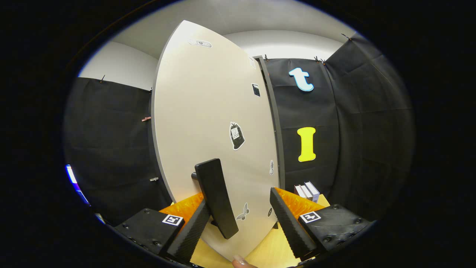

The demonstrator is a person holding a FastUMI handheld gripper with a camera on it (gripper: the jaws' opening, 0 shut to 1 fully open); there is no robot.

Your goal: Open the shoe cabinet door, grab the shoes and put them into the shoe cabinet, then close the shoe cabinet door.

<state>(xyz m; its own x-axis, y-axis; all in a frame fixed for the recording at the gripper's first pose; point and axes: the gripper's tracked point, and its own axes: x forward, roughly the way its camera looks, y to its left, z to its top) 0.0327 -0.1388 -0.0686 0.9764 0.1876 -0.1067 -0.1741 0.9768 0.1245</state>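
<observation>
The shoe cabinet's pale grey door stands tall right ahead of me, swung at an angle, with small stickers on its face. Its black bar handle juts out low on the door and sits between my fingers, close against the left fingertip. My gripper is open; the right finger stays well clear of the handle. The door's dark edge runs down just right of centre. A fingertip of a person peeks in below the door.
Black cloth walls surround the booth. A small stack of white boxes rests on the light wooden surface beyond the right finger, beside the door's edge.
</observation>
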